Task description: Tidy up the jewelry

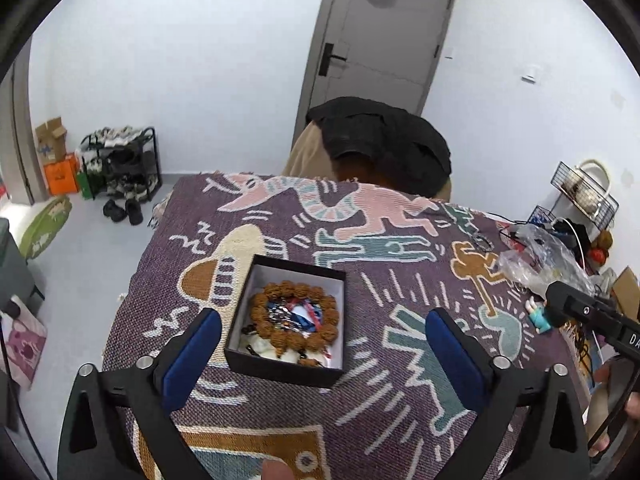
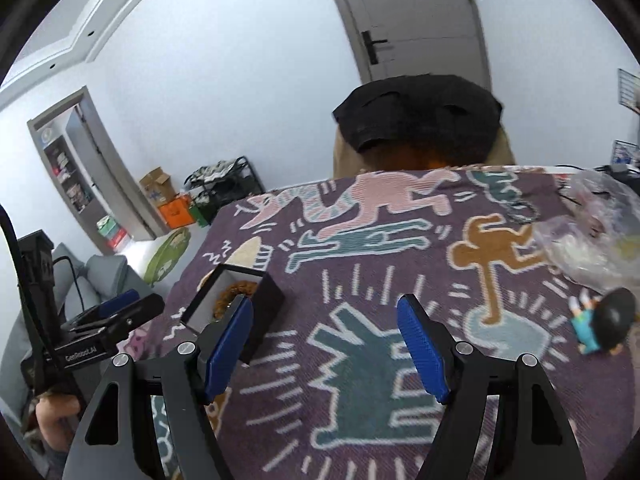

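Observation:
A black jewelry box with a white lining sits open on the patterned purple cloth. Inside lie a brown bead bracelet and smaller pieces in its middle. My left gripper is open, its blue pads on either side of the box, above it. In the right wrist view the box lies to the left, the bracelet partly hidden by the box wall. My right gripper is open and empty over the cloth, right of the box.
A small figurine lies at the cloth's right edge, also in the left wrist view. Clear plastic bags and cables crowd the far right. A chair with a black garment stands behind the table.

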`<state>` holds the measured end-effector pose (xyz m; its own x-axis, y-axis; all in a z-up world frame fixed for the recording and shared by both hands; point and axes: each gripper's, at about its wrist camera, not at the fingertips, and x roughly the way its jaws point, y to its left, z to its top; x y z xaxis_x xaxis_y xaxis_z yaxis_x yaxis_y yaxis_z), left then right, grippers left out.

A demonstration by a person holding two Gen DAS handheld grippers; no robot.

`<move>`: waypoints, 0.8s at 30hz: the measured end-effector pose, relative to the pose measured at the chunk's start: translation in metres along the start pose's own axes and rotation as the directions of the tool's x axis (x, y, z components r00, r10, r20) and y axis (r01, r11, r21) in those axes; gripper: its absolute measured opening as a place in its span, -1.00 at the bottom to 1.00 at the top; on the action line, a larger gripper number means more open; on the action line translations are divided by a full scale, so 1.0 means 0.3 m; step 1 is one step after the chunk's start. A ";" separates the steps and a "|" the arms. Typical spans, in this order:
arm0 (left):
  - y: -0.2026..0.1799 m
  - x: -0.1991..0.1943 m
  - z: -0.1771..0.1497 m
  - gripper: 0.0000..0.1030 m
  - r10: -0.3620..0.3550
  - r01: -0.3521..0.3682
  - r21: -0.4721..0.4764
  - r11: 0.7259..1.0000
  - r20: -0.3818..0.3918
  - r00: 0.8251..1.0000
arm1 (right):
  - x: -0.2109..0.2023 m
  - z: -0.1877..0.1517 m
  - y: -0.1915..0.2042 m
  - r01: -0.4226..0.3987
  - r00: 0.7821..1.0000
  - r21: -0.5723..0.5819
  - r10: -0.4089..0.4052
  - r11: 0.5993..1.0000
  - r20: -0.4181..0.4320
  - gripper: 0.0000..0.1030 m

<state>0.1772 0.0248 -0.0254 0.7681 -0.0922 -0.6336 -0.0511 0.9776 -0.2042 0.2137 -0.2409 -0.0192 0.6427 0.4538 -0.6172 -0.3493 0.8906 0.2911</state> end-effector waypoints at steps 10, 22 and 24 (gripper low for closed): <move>-0.116 -0.097 -0.076 0.99 -0.011 0.008 0.064 0.998 0.049 0.999 | -0.171 -0.088 -0.025 0.062 0.997 -0.008 -0.062 0.998 0.055 0.98; -0.142 -0.245 -0.164 0.99 0.000 -0.011 0.089 0.996 0.125 0.992 | -0.309 -0.201 0.004 0.100 0.990 -0.036 -0.096 0.994 0.102 1.00; -0.138 -0.267 -0.180 0.99 -0.002 -0.010 0.091 0.996 0.137 0.991 | -0.323 -0.225 0.012 0.097 0.990 -0.046 -0.092 0.994 0.107 1.00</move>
<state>0.0834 -0.0184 -0.0065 0.8486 -0.0676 -0.5247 -0.0008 0.9916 -0.1291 0.1040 -0.2835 -0.0077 0.7410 0.3707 -0.5599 -0.3161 0.9282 0.1962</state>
